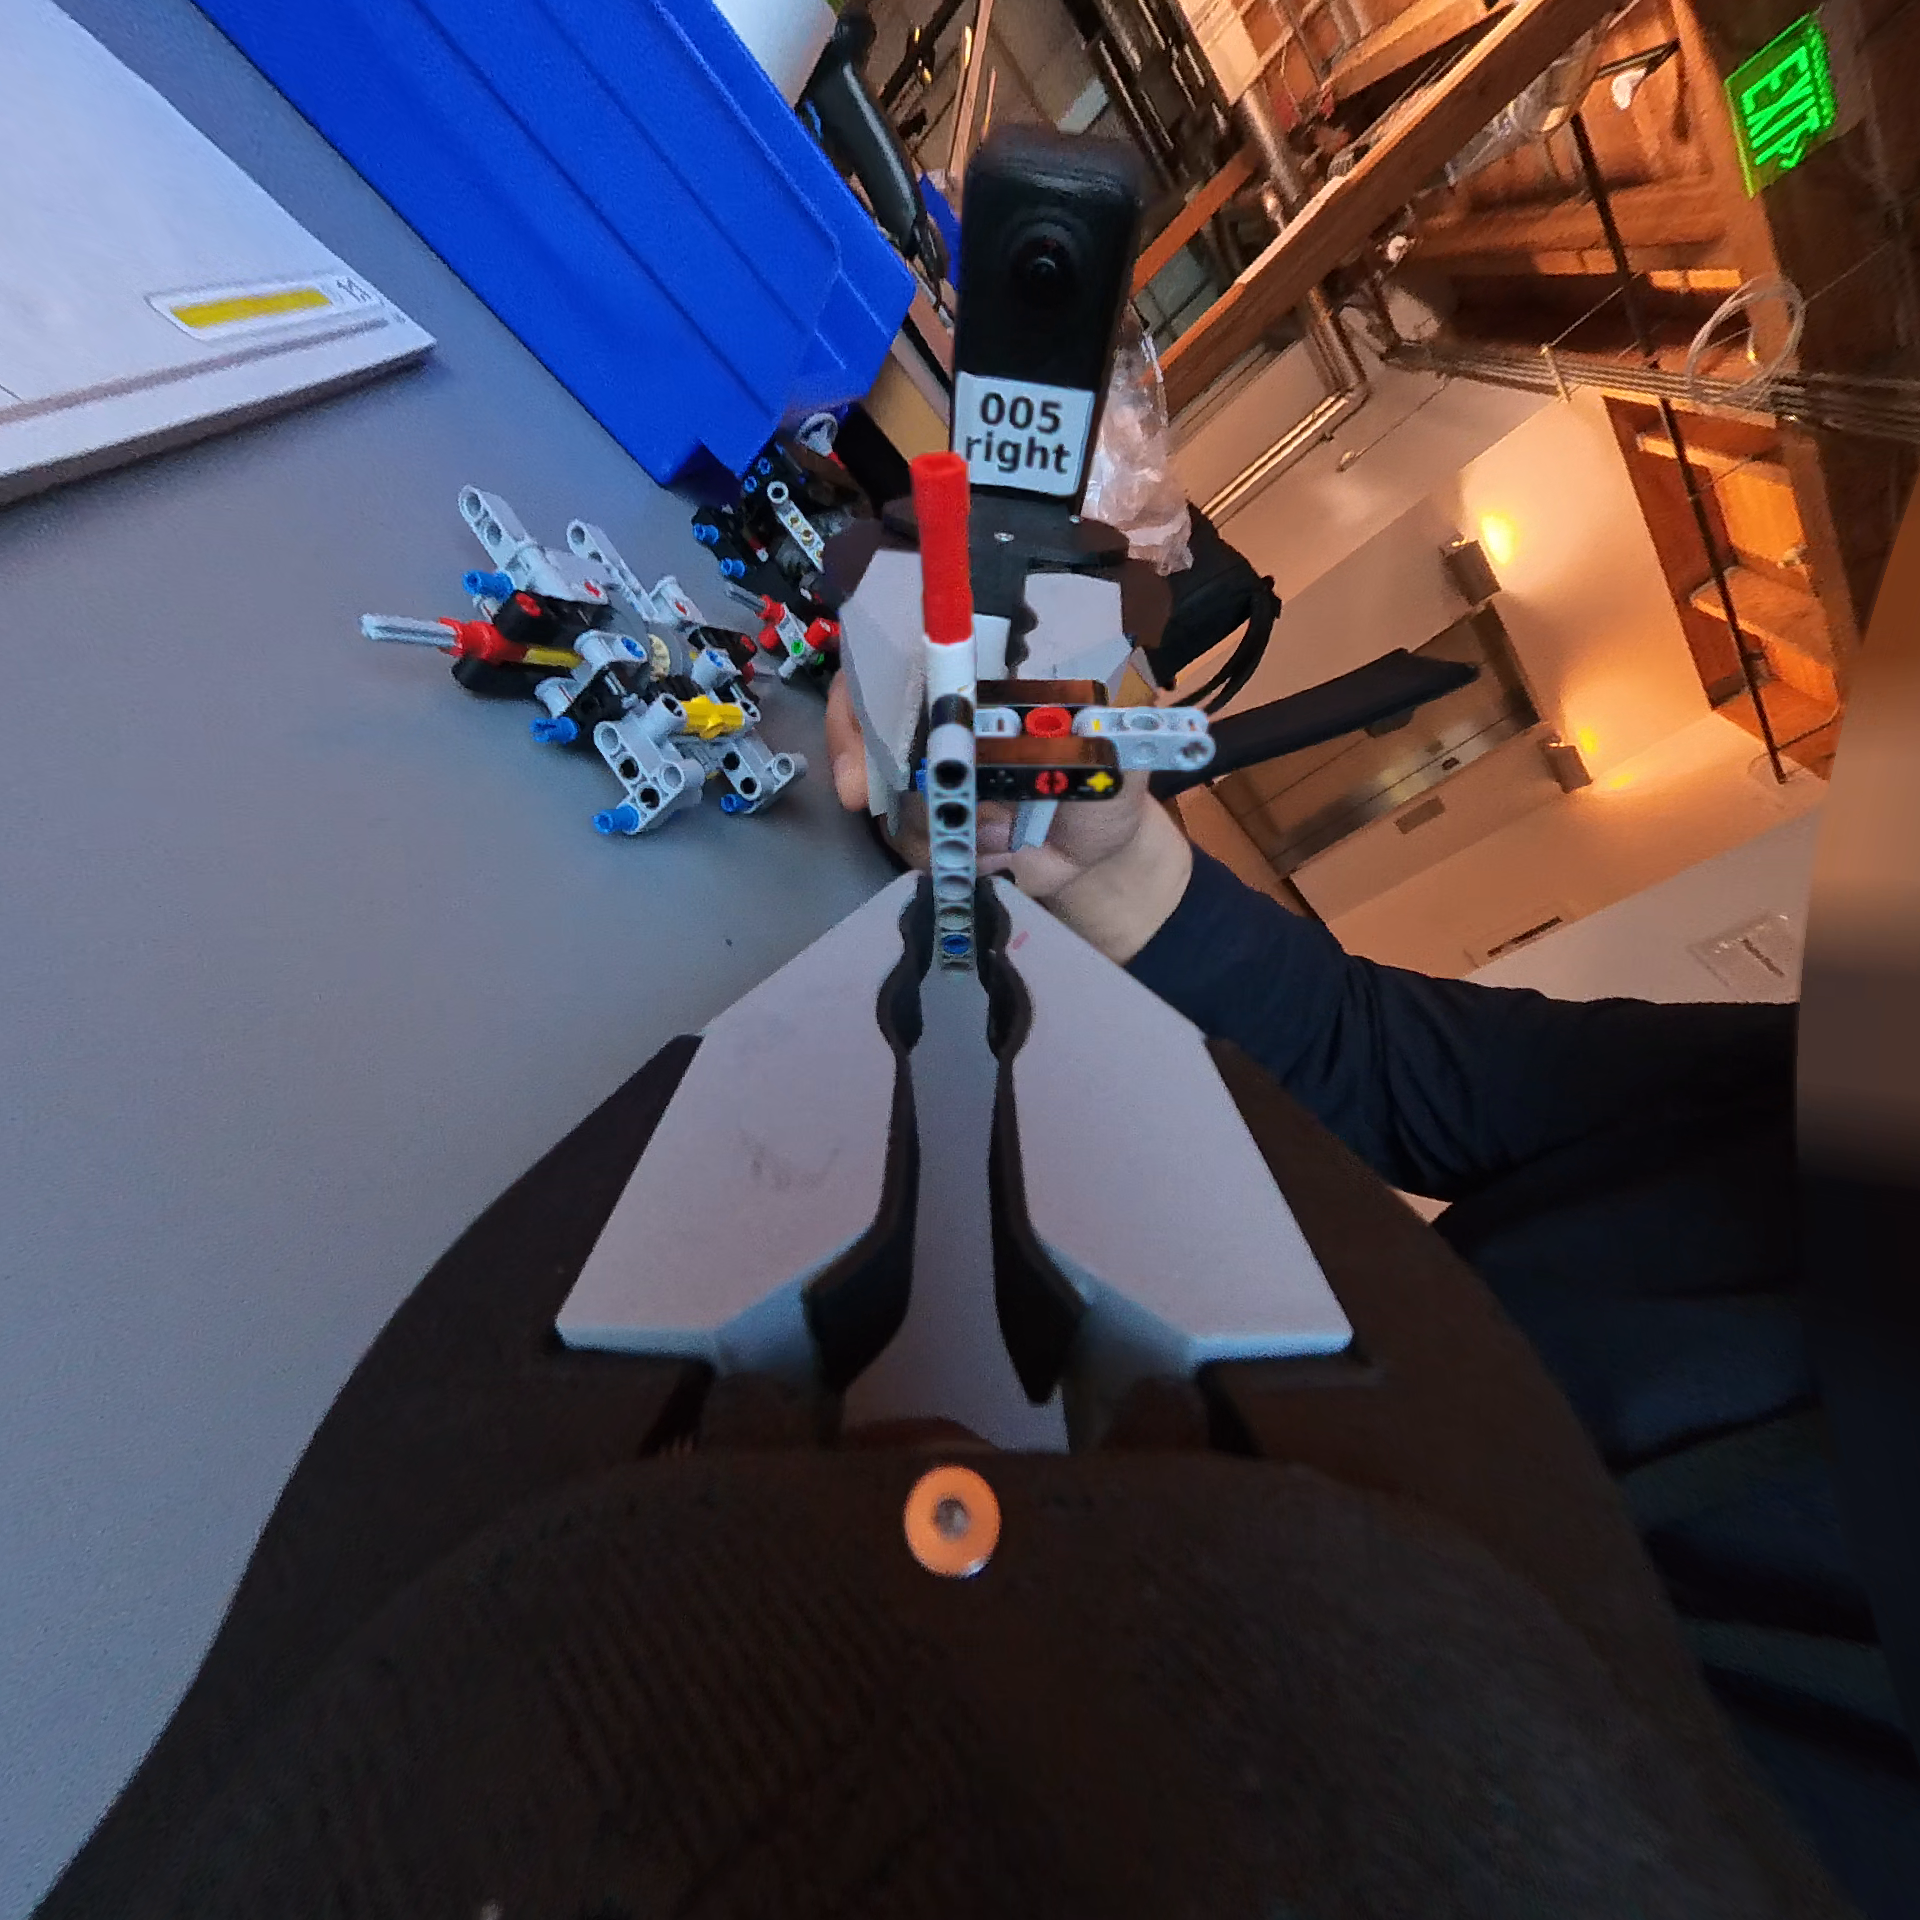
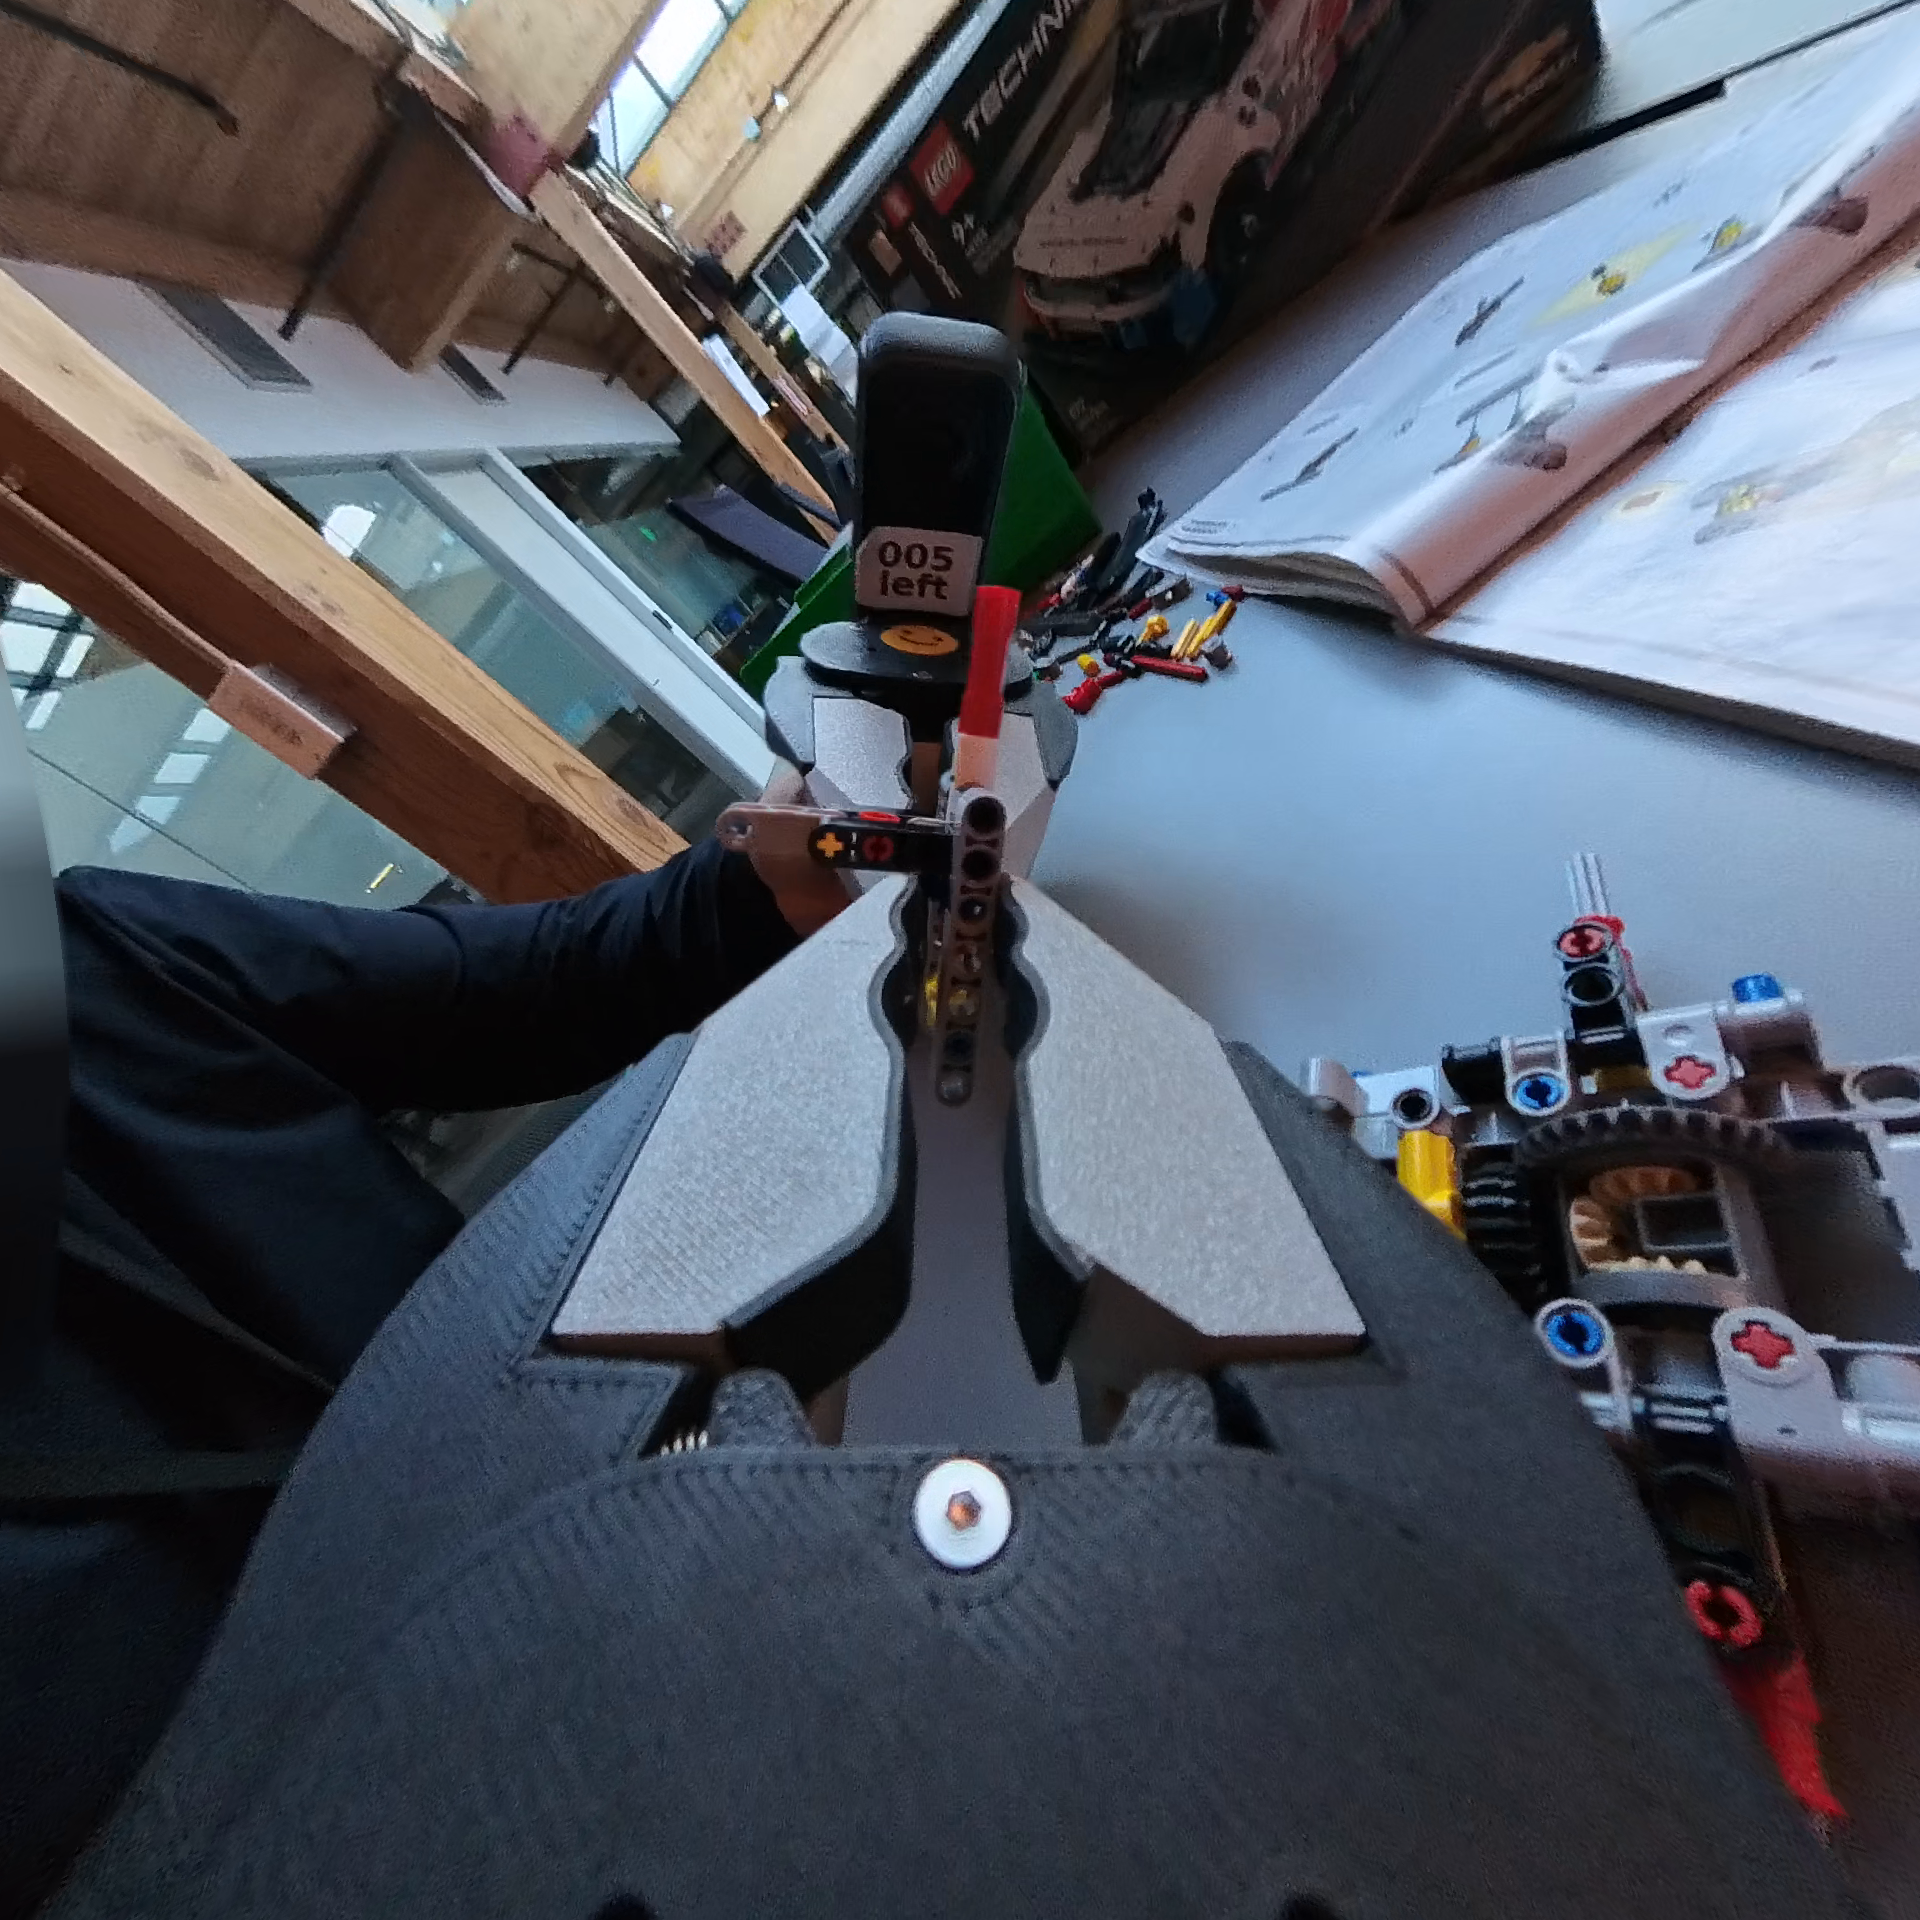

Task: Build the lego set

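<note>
Grey perforated beam [image 1: 953, 821] is pinched at both ends, left gripper [image 1: 954, 940] and right gripper [image 2: 961, 971] squeezing it midair; the bigger brick assembly [image 1: 623, 675] sits at 10 o'clock on the grey table [image 1: 260, 883].

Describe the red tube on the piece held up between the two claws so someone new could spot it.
Start at the grey table and find the small brick assembly held off its edge. A grey holed beam rises from the left claw. The red tube tops it, the only long plain red cylinder there.
</note>
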`<state>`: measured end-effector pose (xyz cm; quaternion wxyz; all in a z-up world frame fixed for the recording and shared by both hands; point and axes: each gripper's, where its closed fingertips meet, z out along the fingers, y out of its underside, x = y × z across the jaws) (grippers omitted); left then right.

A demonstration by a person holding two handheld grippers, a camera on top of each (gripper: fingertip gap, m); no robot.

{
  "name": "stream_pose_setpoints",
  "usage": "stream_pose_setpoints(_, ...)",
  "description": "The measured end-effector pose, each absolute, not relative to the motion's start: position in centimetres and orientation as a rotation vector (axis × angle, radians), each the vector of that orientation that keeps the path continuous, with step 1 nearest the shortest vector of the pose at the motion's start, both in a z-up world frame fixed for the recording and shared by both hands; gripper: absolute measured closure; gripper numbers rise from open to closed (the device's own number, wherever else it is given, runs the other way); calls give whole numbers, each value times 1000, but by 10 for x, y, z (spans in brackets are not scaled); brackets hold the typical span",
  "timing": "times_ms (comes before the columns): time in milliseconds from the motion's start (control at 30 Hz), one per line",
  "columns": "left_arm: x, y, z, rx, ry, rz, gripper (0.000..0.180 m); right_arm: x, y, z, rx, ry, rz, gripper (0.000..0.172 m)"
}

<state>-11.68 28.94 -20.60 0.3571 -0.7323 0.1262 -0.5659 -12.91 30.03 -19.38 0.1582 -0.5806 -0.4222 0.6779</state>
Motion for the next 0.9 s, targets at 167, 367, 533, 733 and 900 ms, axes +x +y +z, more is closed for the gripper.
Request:
stream_pose_setpoints(167, -135, 296, -208, -1903, 300, -1395, 176, -123, 316, -190, -1577, -1231, 1697, 134)
stream_pose_setpoints(367, -141, 288, -212, -1941, 323, -1473, 176, -124, 305, -212, -1349, -1566, 1062, 107)
stream_pose_setpoints(533, -142, 280, -217, -1986, 352, -1530, 176, -129, 301, -236, -1190, -1703, 597, 112)
stream_pose_setpoints(733, -148, 277, -229, -2071, 462, -1368, 176, -128, 296, -234, -1191, -1697, 647, 118)
stream_pose_setpoints(900, -146, 277, -231, -2079, 466, -1371, 176, -127, 292, -232, -1182, -1700, 680, 117)
